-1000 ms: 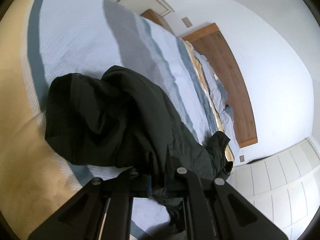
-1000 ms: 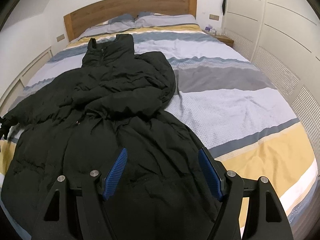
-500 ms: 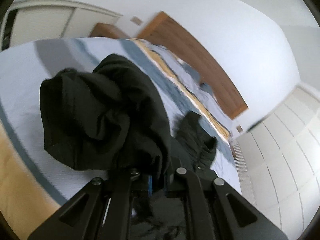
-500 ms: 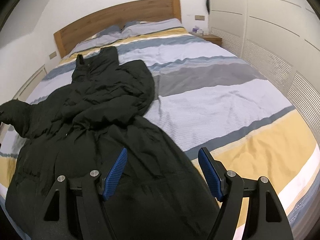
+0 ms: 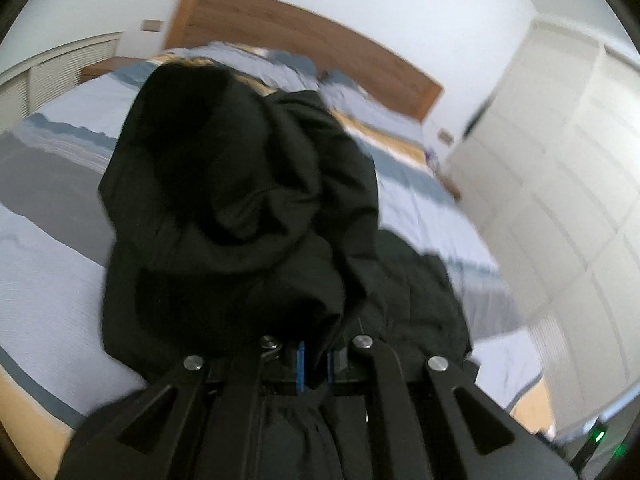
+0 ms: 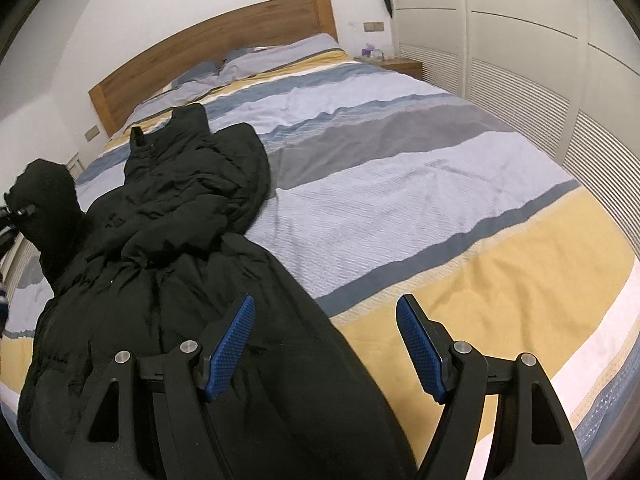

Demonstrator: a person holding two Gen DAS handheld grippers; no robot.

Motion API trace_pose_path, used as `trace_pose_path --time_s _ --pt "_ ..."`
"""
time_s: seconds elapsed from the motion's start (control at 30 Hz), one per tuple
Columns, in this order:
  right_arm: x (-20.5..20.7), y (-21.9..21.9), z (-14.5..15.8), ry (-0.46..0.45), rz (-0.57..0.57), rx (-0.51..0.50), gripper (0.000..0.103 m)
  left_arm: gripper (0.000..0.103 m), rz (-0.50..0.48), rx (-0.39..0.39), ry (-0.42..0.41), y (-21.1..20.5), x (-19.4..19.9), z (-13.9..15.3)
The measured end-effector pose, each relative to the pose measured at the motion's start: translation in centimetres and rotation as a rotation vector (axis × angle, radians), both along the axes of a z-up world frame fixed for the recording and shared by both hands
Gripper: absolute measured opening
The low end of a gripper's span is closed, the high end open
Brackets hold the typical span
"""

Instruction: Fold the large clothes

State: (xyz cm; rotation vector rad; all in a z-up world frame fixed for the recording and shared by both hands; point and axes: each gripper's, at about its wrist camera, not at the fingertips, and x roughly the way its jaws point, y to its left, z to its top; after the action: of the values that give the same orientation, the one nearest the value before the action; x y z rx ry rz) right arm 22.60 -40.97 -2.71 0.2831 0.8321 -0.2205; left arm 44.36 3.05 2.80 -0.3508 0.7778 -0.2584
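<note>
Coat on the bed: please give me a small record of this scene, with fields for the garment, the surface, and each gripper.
garment: black coat, lying lengthwise on the bed, collar toward the headboard
sleeve: one sleeve lifted off the bed
surface: bed with striped cover
left gripper: shut on the sleeve
right gripper: open, holding nothing, above the coat's lower edge
fold state: not yet folded
</note>
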Motion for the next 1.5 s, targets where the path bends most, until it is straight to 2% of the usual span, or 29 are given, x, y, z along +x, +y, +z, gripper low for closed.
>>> trace_pose_path --time_s 0.13,0.23,0.33,0.47,0.7,0.87,0.97,1.07,1.27,1.37,1.5 --pt "-0.3 -0.8 -0.1 -0.002 -0.016 0.009 0.073 0.006 -0.051 0.11 0.051 -3.0 -1.1 -3.2" --pt "-0.4 -1.0 -0.3 0.0 -0.018 0.014 0.073 0.006 -0.089 0.228 0.091 -5.1 -1.5 -5.4" --pt "-0.4 -0.7 -0.3 0.002 -0.011 0.018 0.073 0.008 -0.133 0.292 0.114 -5.9 -2.1 -6.8" --pt "0.0 0.4 0.0 0.006 0.02 0.008 0.073 0.015 -0.169 0.283 0.111 -5.1 -3.4 -7.6" --pt "1.5 3.5 0.9 0.007 0.1 -0.025 0.073 0.018 -0.216 0.294 0.107 -2.3 -6.0 -7.1" --pt "4.1 7.2 2.7 -0.012 0.202 -0.066 0.073 0.035 -0.219 0.283 0.066 0.1 -7.9 -5.0" --pt "6.6 10.7 4.6 -0.044 0.29 -0.09 0.074 0.04 -0.194 0.24 0.034 2.4 -8.1 -3.1" --pt "9.3 14.7 6.4 -0.075 0.383 -0.104 0.074 0.05 -0.14 0.192 0.017 4.8 -7.4 -1.7" --pt "14.3 24.2 8.9 -0.134 0.588 -0.138 0.075 0.05 -0.067 0.172 0.006 7.0 -4.2 -0.8" --pt "16.3 28.3 8.2 -0.127 0.669 -0.122 0.075 0.05 -0.057 0.149 0.023 6.9 -2.1 -1.6" --pt "18.0 31.1 5.0 -0.07 0.699 -0.141 0.075 0.05 -0.041 0.165 0.063 6.4 0.2 -4.2"
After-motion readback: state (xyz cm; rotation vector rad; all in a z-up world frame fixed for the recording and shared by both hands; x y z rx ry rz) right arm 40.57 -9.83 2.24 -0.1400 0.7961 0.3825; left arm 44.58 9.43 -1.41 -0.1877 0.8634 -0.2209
